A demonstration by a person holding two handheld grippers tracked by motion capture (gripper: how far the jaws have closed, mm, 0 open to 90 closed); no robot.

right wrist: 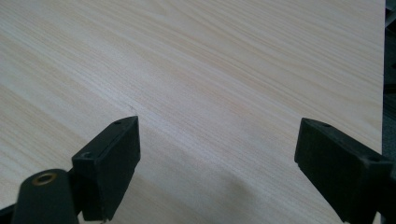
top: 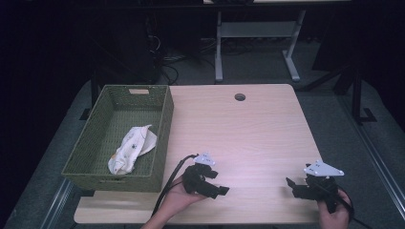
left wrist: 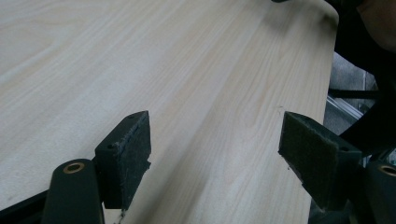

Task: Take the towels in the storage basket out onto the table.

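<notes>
The crumpled white cloth with small prints [top: 131, 149] is lying inside the green woven rectangular basket [top: 163, 138] on the left of the light wooden tabletop [top: 248, 138]. Left claw [top: 222, 191] and right claw [top: 289, 183] both gape wide with nothing in them, low near the front edge. My worry: reaching in, a jaw could snag the basket wall and drag the whole thing
</notes>
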